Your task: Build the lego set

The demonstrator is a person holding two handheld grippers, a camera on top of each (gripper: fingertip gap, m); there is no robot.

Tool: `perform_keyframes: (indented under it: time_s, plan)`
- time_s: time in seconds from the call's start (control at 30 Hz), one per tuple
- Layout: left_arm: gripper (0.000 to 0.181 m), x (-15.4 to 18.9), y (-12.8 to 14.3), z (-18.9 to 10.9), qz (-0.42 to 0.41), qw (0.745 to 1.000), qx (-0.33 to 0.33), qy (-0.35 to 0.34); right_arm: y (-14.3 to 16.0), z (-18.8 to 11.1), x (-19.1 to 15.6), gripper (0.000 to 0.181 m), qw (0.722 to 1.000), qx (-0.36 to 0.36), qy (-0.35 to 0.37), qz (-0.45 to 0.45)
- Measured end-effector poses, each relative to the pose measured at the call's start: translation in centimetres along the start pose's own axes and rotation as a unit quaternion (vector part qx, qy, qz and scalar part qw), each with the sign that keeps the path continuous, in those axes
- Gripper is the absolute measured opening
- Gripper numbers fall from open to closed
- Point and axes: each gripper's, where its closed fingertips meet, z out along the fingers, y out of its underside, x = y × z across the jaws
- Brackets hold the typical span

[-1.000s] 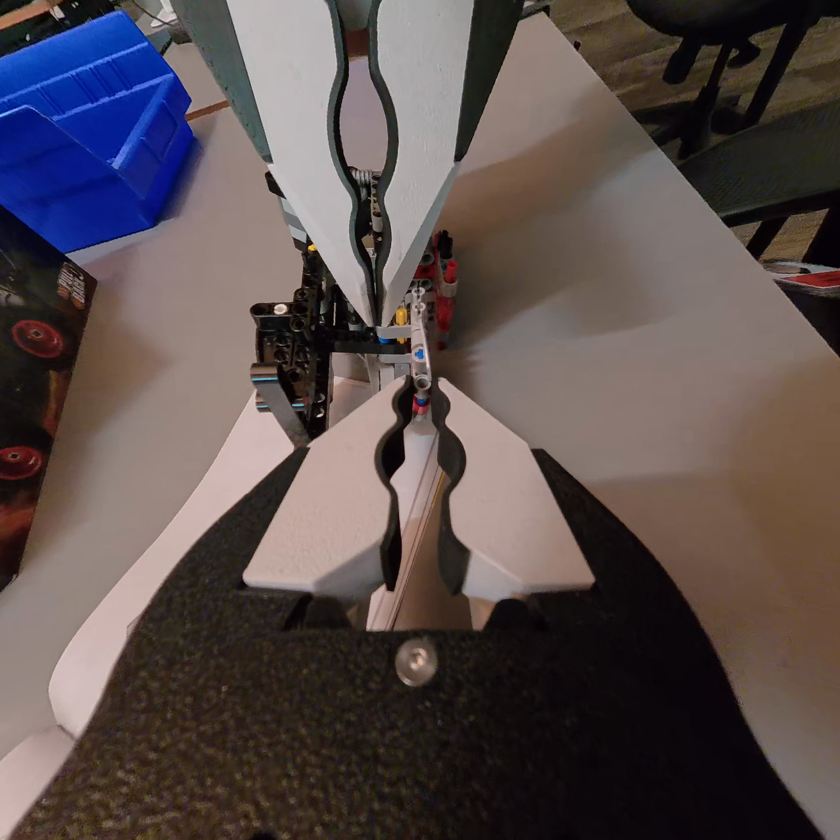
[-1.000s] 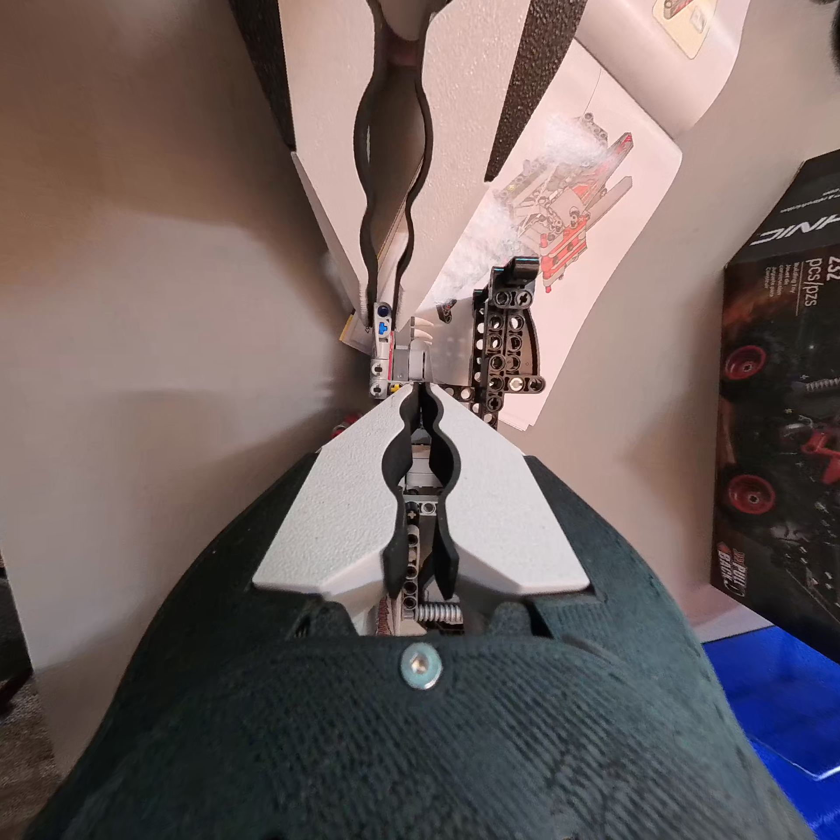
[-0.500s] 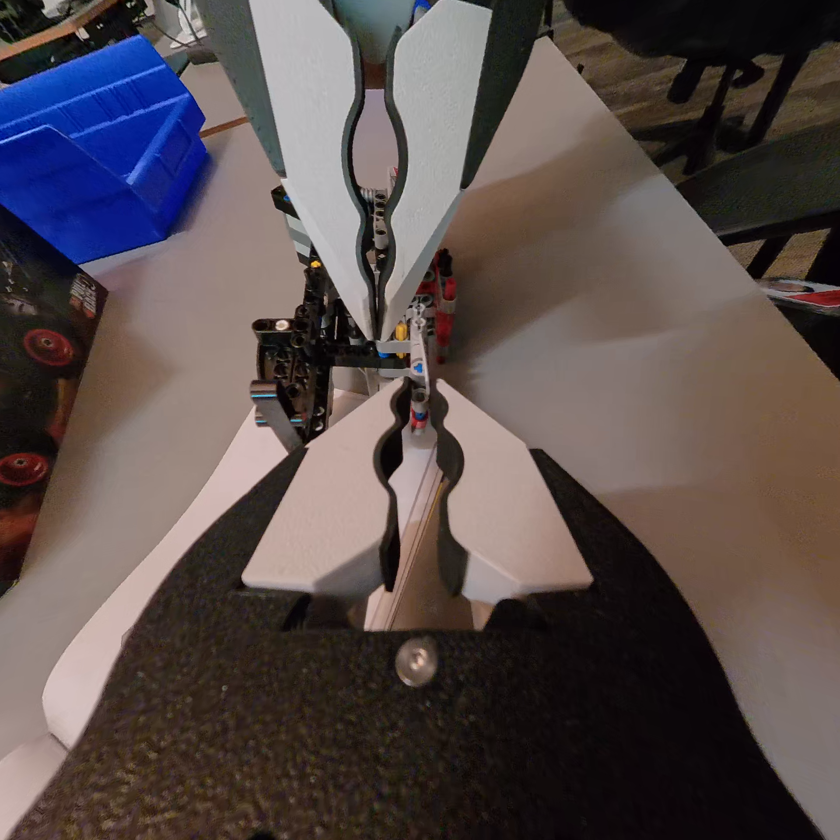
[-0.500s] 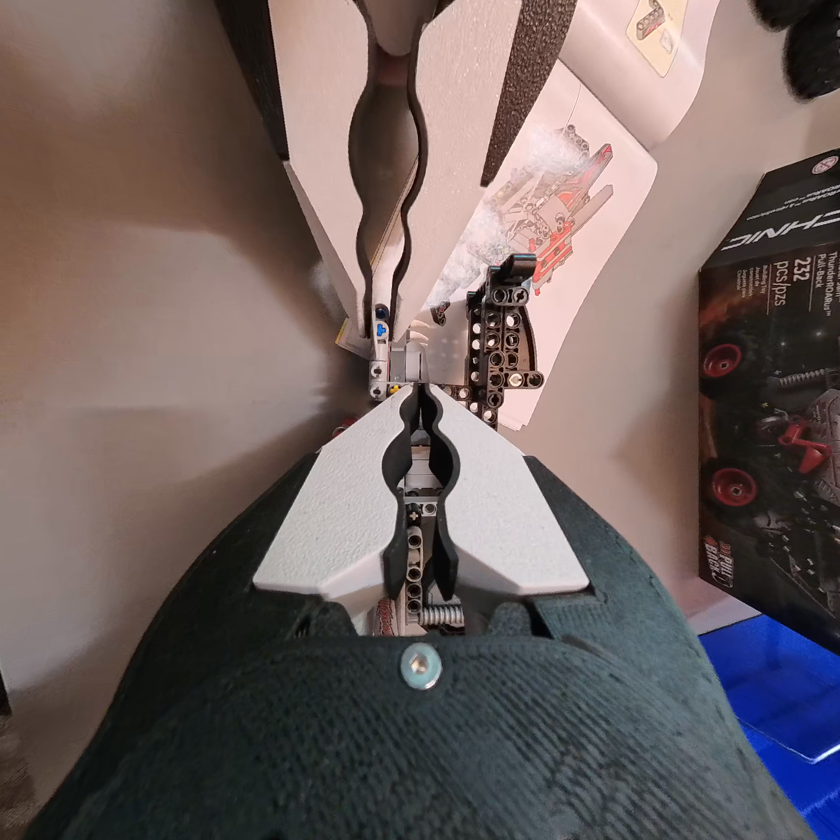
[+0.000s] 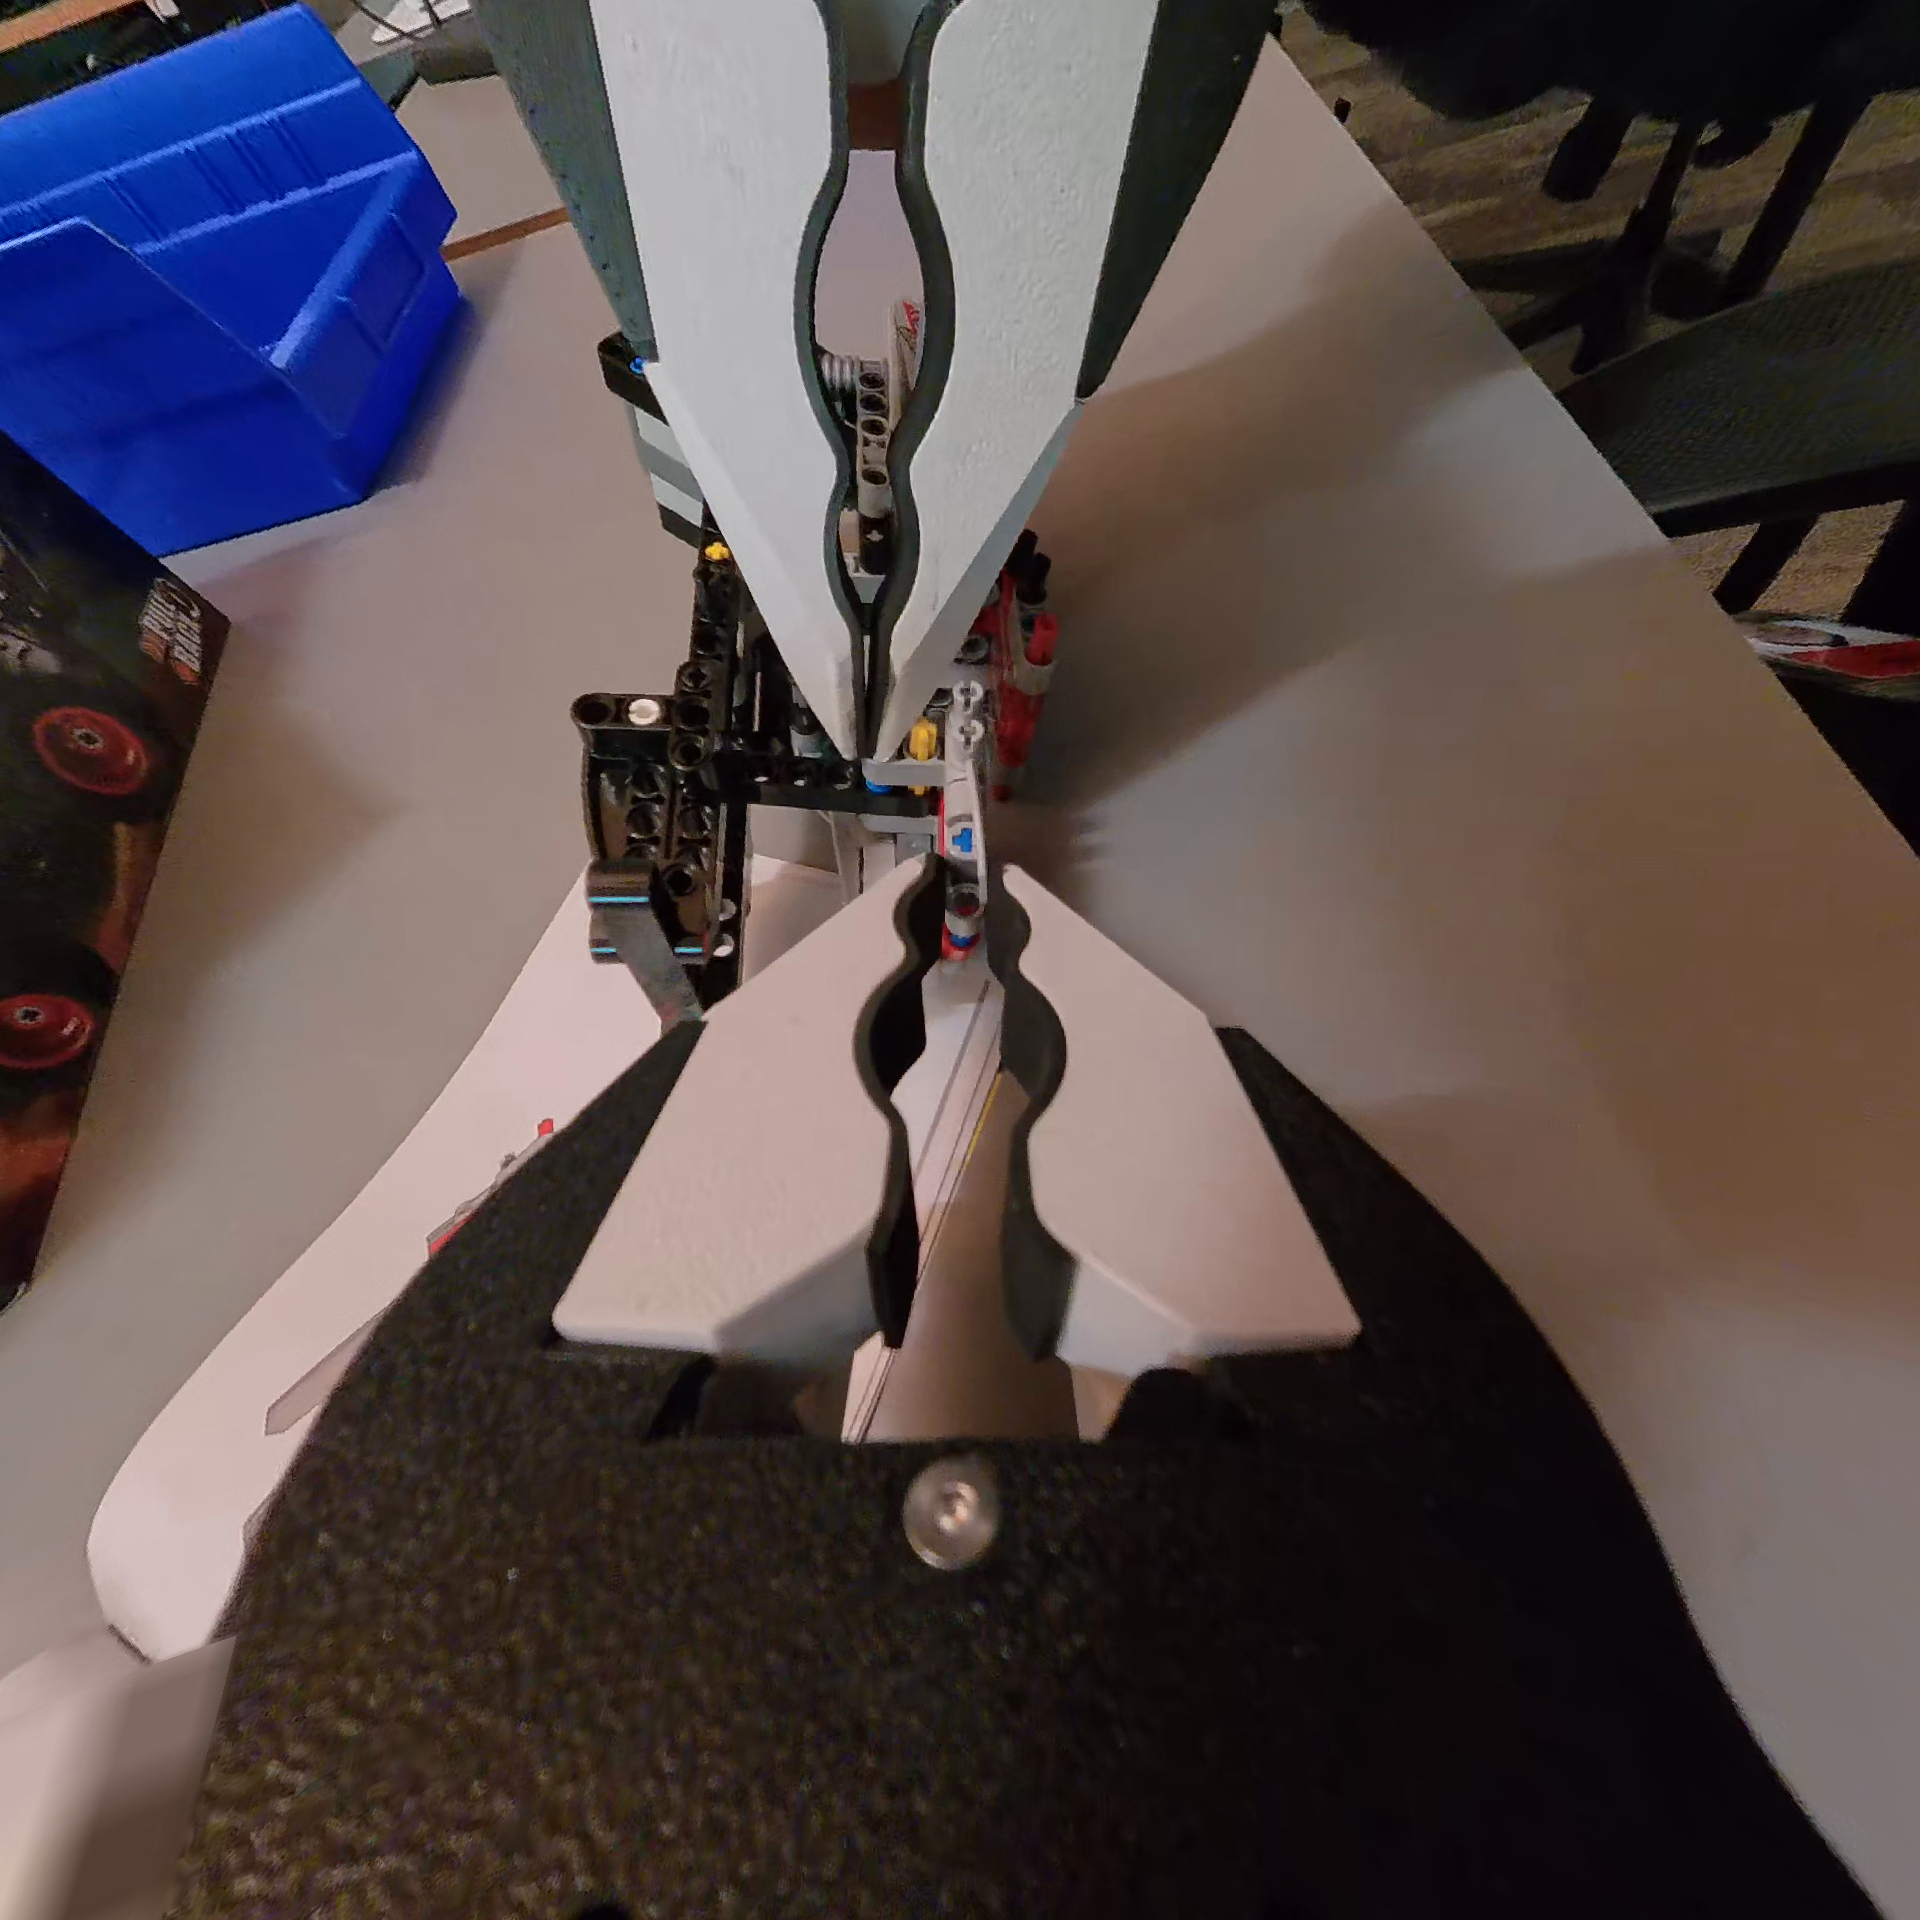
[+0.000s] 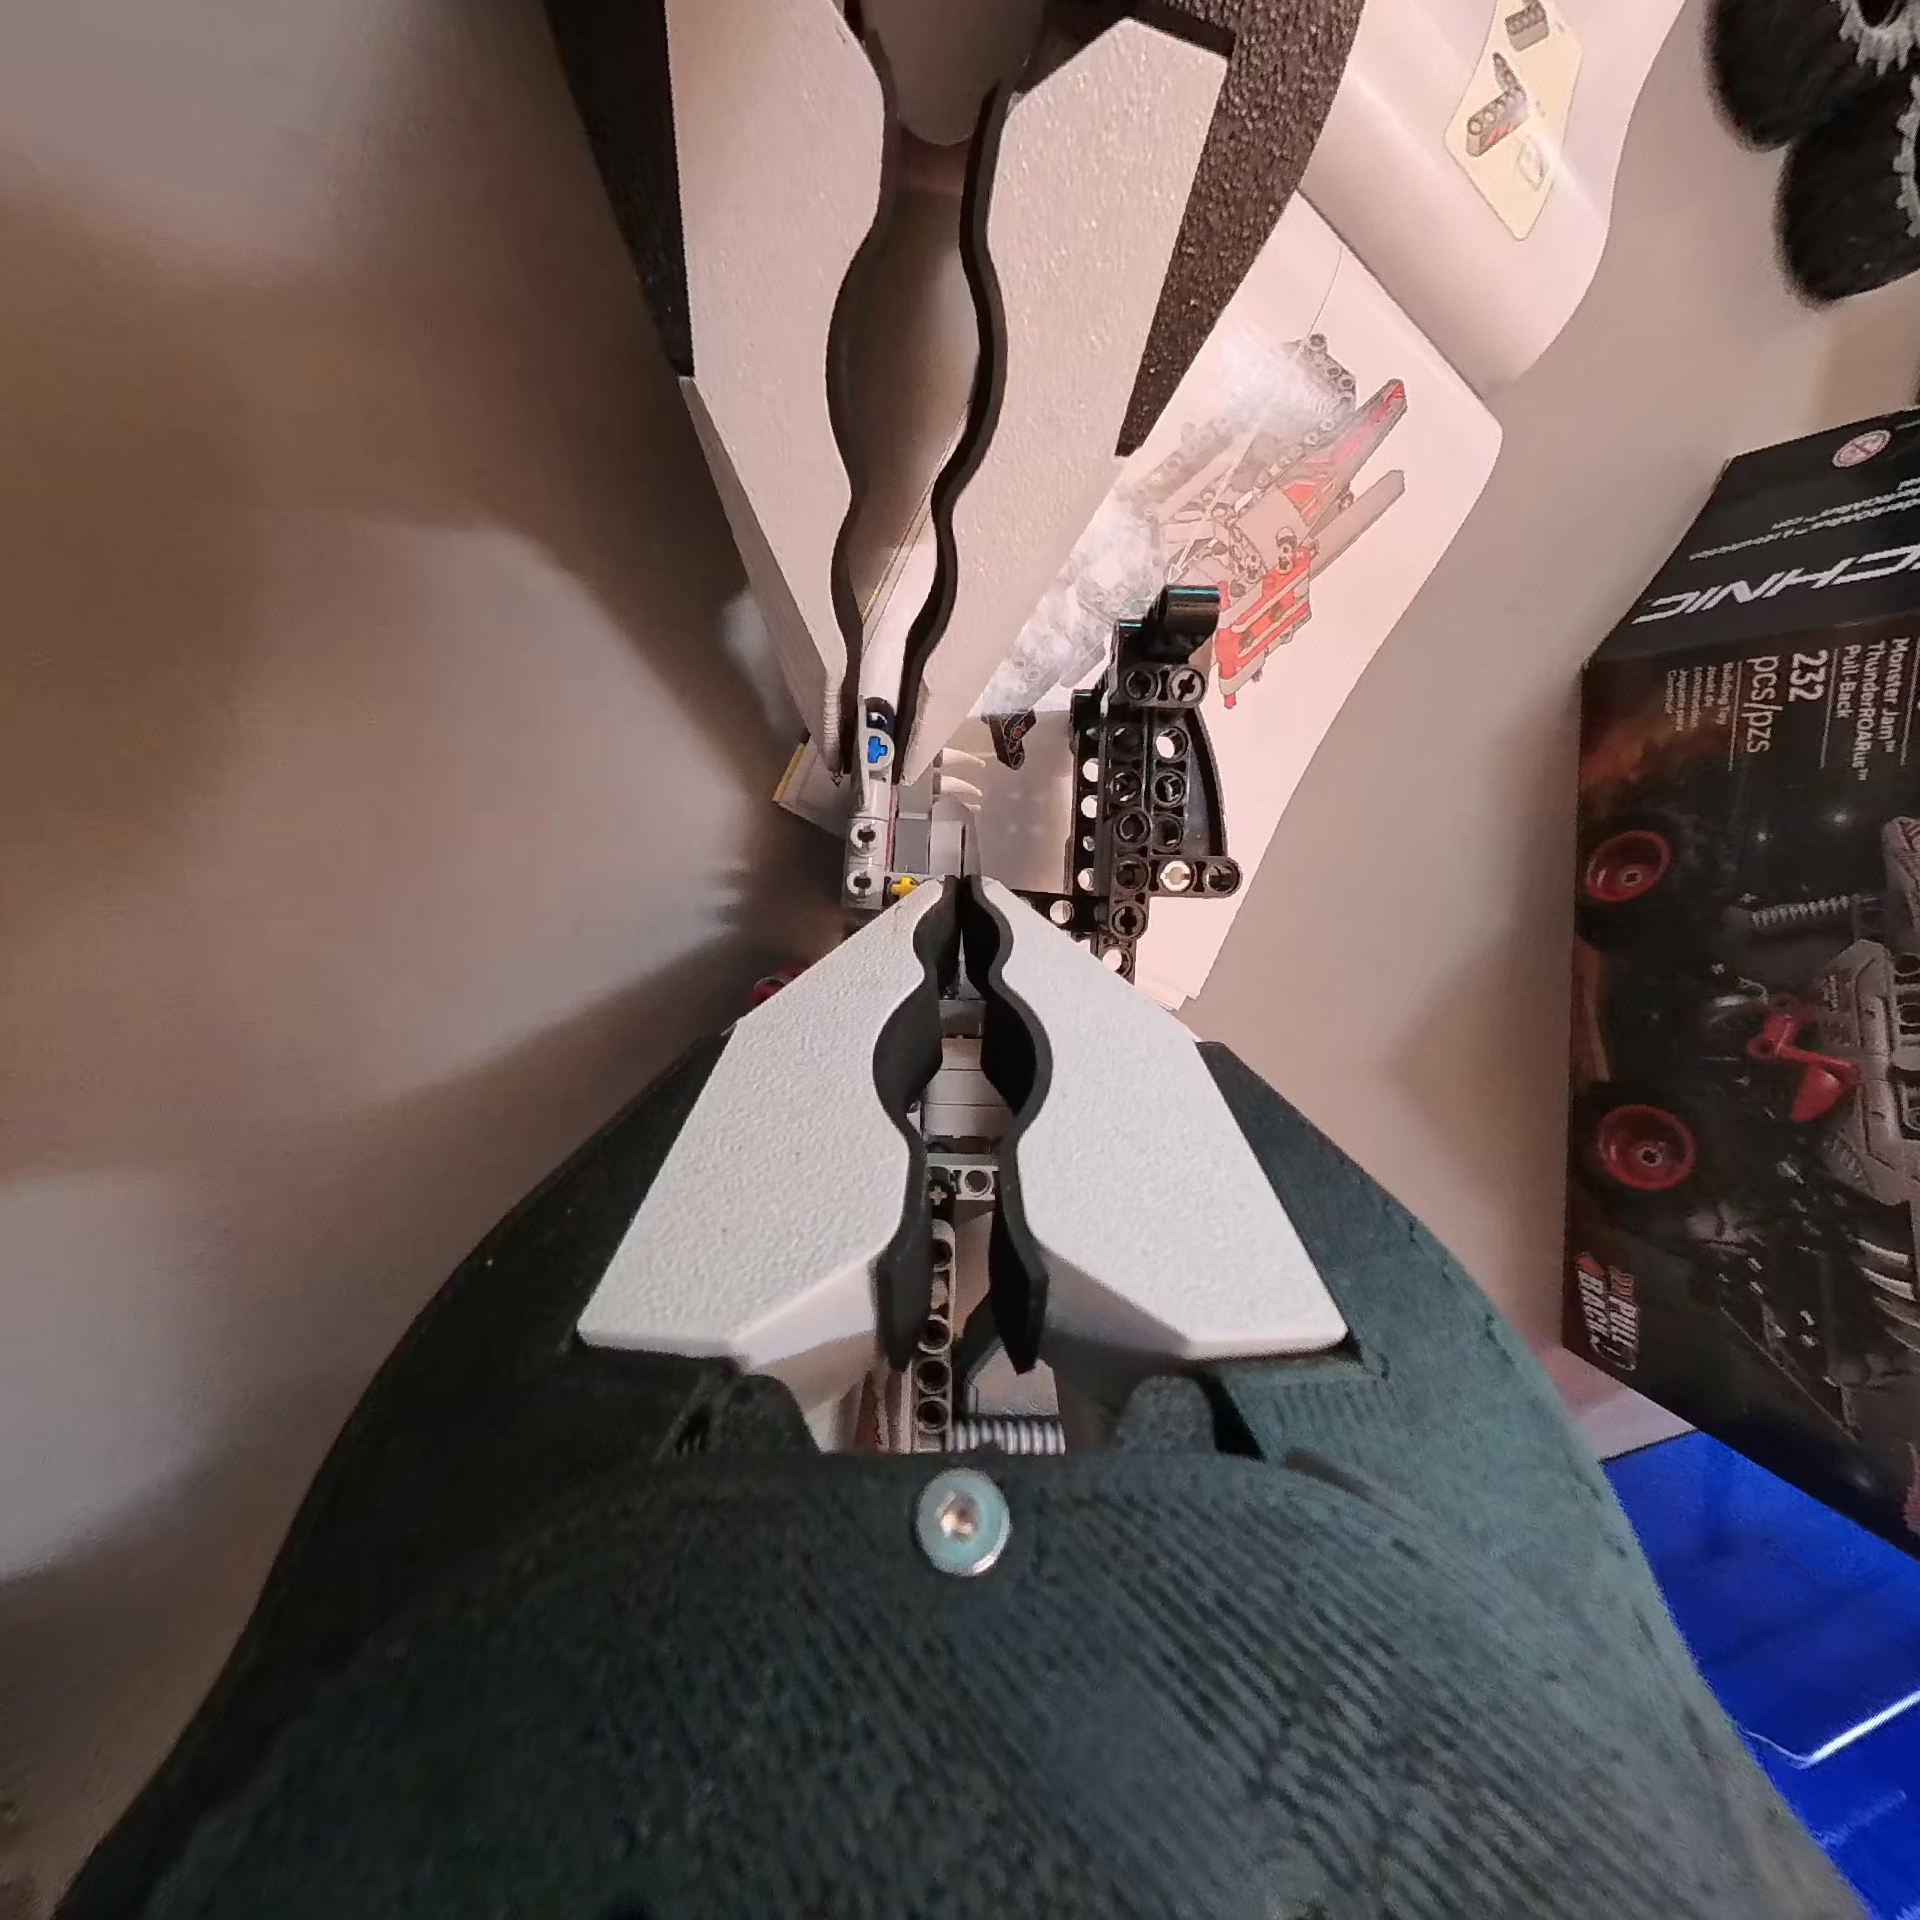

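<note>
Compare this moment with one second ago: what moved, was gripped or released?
The left hand-held gripper slid farther along the light grey beam, still shut on it. The right hand-held gripper stays clamped on the lego model. Nothing released; the box stays put.

1. The lego model [image 5: 717,790] stands near the middle of the table [image 5: 1351,831], partly on the instruction booklet [image 5: 499,1122].
2. The left gripper [image 5: 961,883] and the right gripper [image 5: 868,717] meet tip to tip over the model from opposite sides.
3. The bin [image 5: 208,270] sits toward a table corner, the set box [image 5: 73,790] beside it along the same edge.
4. Chairs [image 5: 1714,343] stand beyond the opposite edge.
</note>
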Motion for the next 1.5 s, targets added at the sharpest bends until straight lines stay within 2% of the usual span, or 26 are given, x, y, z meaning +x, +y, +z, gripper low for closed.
perform_keyframes:
  time_s: [0.27, 0.53, 0.6, 0.63, 0.67, 0.73, 0.8, 0.87, 0.93, 1.0, 1.37, 1.5]
  plan:
    - [0.004, -0.1, -0.5, 0.2, 0.006, 1.000, 0.011, -0.006, 0.4, 0.0, 0.2, 0.000, 1.000, 0.004, -0.015, 0.014]
    - [0.005, -0.3, -0.4, 0.2, 0.019, 0.999, 0.001, -0.026, 0.2, -0.2, 0.2, 0.000, 0.998, 0.044, -0.022, 0.030]
    - [0.005, -0.2, -0.4, 0.2, 0.020, 0.999, 0.002, -0.033, 0.3, -0.7, 0.4, 0.000, 0.995, 0.067, -0.011, 0.066]
    - [0.005, -0.2, -0.4, 0.2, 0.022, 0.999, 0.003, -0.035, 0.1, -1.3, 0.6, 0.006, 0.992, 0.089, -0.001, 0.087]
    - [0.005, -0.2, -0.4, 0.1, 0.022, 0.999, 0.004, -0.035, -0.4, -1.9, 0.4, 0.023, 0.987, 0.120, -0.001, 0.107]
    - [0.005, -0.2, -0.4, 0.2, 0.018, 0.999, 0.005, -0.032, -0.7, -2.4, -0.2, 0.033, 0.978, 0.158, -0.002, 0.136]
    - [0.005, -0.3, -0.5, 0.2, 0.012, 0.999, 0.007, -0.028, -0.4, -1.8, -0.6, 0.042, 0.979, 0.154, 0.014, 0.134]
    - [0.005, -0.3, -0.4, 0.2, 0.008, 1.000, 0.006, -0.025, -0.4, -1.1, -0.6, 0.036, 0.982, 0.142, 0.031, 0.124]
    - [0.005, -0.3, -0.4, 0.2, 0.006, 1.000, 0.005, -0.022, -1.2, -0.9, -0.6, 0.015, 0.980, 0.157, 0.026, 0.122]
    - [0.005, -0.4, -0.3, 0.2, -0.001, 1.000, 0.004, -0.020, -1.4, -0.7, -1.1, 0.004, 0.980, 0.158, 0.009, 0.121]
    - [0.005, -0.2, -0.3, 0.3, 0.009, 1.000, 0.003, -0.018, -1.3, -0.6, -1.2, 0.004, 0.977, 0.176, 0.002, 0.119]
    - [0.015, 0.0, 0.1, 0.0, 0.011, 1.000, -0.005, -0.012, -0.7, -1.1, -1.1, 0.005, 0.978, 0.171, 0.017, 0.115]
